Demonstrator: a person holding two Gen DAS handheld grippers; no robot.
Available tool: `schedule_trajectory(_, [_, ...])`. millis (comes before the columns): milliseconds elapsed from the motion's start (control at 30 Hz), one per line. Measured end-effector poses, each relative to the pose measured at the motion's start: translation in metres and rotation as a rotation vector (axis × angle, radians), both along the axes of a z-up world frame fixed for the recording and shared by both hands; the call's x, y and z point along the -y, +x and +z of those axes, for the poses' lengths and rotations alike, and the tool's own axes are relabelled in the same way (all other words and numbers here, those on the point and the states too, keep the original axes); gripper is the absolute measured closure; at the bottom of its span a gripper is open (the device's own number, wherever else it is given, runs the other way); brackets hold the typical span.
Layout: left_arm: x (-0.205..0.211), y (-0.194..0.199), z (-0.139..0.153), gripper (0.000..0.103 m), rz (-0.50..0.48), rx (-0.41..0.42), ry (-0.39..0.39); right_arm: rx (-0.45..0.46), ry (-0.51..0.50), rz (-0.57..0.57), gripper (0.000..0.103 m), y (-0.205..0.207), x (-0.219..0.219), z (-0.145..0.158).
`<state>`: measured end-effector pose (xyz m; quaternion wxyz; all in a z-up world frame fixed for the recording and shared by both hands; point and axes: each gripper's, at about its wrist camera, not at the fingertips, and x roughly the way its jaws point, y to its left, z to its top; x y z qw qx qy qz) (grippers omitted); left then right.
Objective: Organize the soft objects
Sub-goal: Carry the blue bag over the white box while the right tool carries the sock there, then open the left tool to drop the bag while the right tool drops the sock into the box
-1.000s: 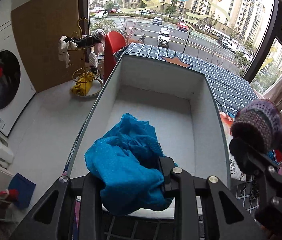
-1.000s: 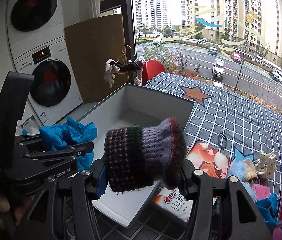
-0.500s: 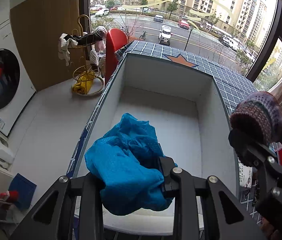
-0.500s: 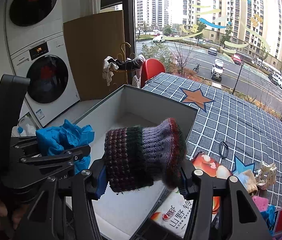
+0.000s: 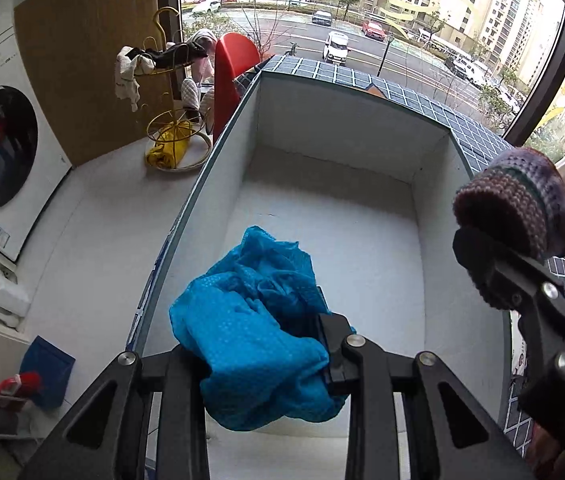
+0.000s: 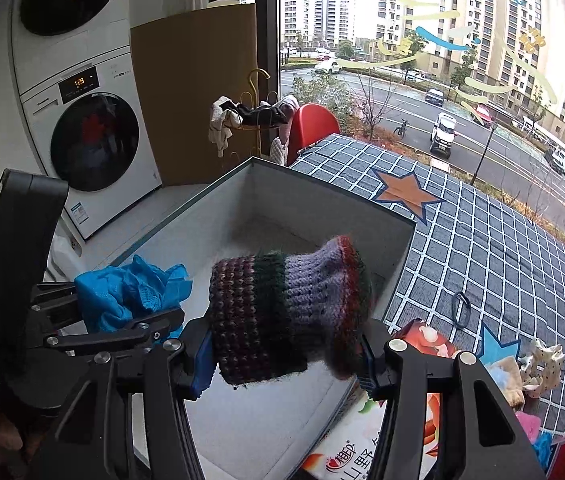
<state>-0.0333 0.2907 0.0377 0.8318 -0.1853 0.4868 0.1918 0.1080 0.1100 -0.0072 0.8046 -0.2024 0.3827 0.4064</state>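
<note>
My left gripper point(image 5: 260, 354) is shut on a crumpled blue mesh cloth point(image 5: 250, 320) and holds it over the near end of an open white box point(image 5: 334, 224). My right gripper point(image 6: 286, 354) is shut on a striped knitted hat point(image 6: 286, 304) and holds it above the same box point(image 6: 322, 204), at its right side. The hat also shows in the left wrist view point(image 5: 516, 208), and the blue cloth in the right wrist view point(image 6: 130, 292). The box holds nothing else.
The box stands on a checked tablecloth point(image 6: 482, 240). Small soft items point(image 6: 538, 364), a black hair tie point(image 6: 460, 308) and printed packets point(image 6: 362, 432) lie at the right. A washer point(image 6: 94, 140), a gold rack with cloths point(image 5: 166, 120) and a red chair point(image 5: 234, 64) stand left and behind.
Both grippers have moved forward over the box with their loads. The box now fills more of both views.
</note>
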Motion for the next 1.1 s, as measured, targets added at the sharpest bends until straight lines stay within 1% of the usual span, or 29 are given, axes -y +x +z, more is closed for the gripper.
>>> schedule_trajectory(167, [0.002,0.003,-0.008,0.071,-0.010,-0.025,-0.008,-0.042,-0.022,0.019,0.046,0.004,-0.012,-0.011])
schedule_trajectory(333, [0.003,0.005,-0.014,0.071,-0.014,-0.040,-0.022,-0.117,-0.041,0.006,0.046,0.014,-0.017,-0.029])
schedule_trajectory(467, [0.004,0.005,-0.014,0.071,-0.016,-0.042,-0.023,-0.114,-0.047,0.003,0.046,0.015,-0.015,-0.031])
schedule_trajectory(767, [0.004,0.008,-0.008,0.070,-0.018,-0.023,-0.013,-0.074,-0.033,0.005,0.046,0.013,-0.016,-0.020])
schedule_trajectory(800, [0.003,0.009,-0.007,0.067,-0.019,-0.020,-0.009,-0.070,-0.035,0.003,0.046,0.013,-0.016,-0.020])
schedule_trajectory(833, [0.003,0.010,-0.006,0.059,-0.021,-0.019,-0.006,-0.067,-0.036,-0.004,0.046,0.015,-0.016,-0.019])
schedule_trajectory(867, [0.004,0.011,-0.005,0.052,-0.029,-0.029,-0.012,-0.068,-0.033,-0.013,0.043,0.016,-0.015,-0.018])
schedule_trajectory(900, [0.003,0.013,-0.005,0.049,-0.034,-0.032,-0.013,-0.075,-0.026,-0.022,0.035,0.018,-0.013,-0.016])
schedule_trajectory(933, [0.005,0.013,-0.004,0.045,-0.037,-0.029,-0.003,-0.078,-0.015,-0.031,0.033,0.020,-0.011,-0.014])
schedule_trajectory(967, [0.007,0.014,-0.003,0.043,-0.039,-0.029,0.010,-0.073,-0.002,-0.040,0.033,0.022,-0.008,-0.011])
schedule_trajectory(1033, [0.010,0.016,-0.003,0.033,-0.041,-0.031,0.016,-0.059,0.009,-0.053,0.033,0.024,-0.004,-0.005])
schedule_trajectory(1067, [0.012,0.017,-0.003,0.028,-0.041,-0.028,0.012,-0.055,0.014,-0.058,0.033,0.025,-0.002,-0.002])
schedule_trajectory(1100, [0.013,0.016,-0.002,0.026,-0.039,-0.024,0.013,-0.052,0.019,-0.066,0.033,0.026,0.002,0.001])
